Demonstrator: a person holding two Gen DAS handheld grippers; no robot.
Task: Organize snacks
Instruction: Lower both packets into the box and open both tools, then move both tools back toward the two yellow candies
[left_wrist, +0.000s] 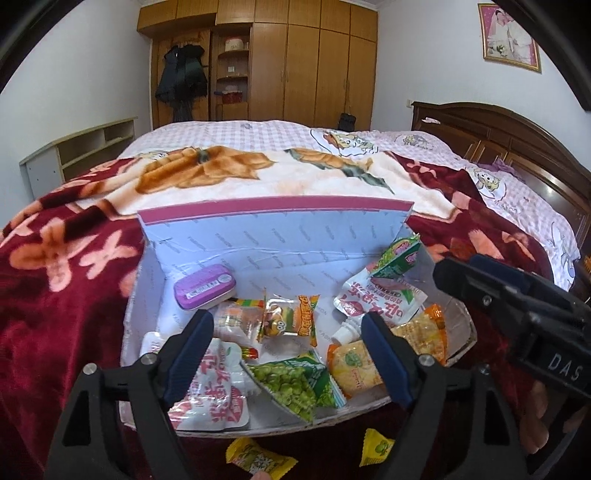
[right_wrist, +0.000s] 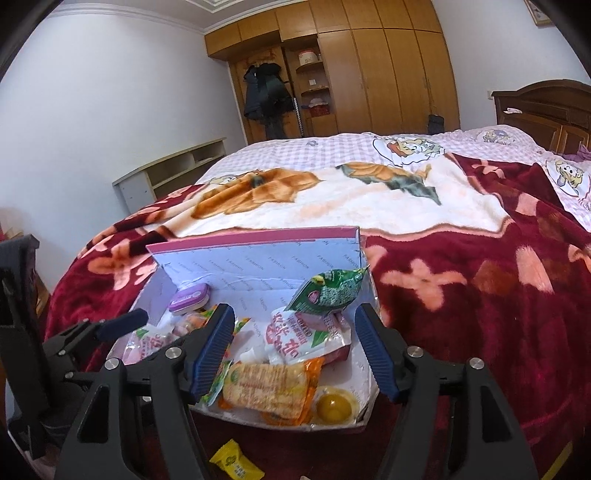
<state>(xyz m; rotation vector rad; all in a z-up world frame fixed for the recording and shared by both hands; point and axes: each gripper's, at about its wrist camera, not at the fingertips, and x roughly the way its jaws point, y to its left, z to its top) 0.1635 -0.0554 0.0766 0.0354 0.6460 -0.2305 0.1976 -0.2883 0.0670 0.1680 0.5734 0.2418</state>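
Red floral blanket (left_wrist: 74, 266) on bed, wooden wardrobe (left_wrist: 314, 70) behind, possibly oak

Both my wrist views are evenly lit by soft, diffuse daylight with no visible lamp; the white walls (right_wrist: 110, 110) read slightly bluish. Shadows are faint, deepest below the near rim of the box (left_wrist: 258, 236) and between the packets. Mild glare sits on the glossy snack wrappers (left_wrist: 288, 321) and on the foil of the green packet (right_wrist: 332, 291). Fisheye distortion bows the wardrobe (left_wrist: 295, 66) and the bed (right_wrist: 480, 277); black vignetting fills the corners. Focus is moderate, and the blanket (left_wrist: 74, 258) pattern smears toward the edges. My claws' black frames show little detail.
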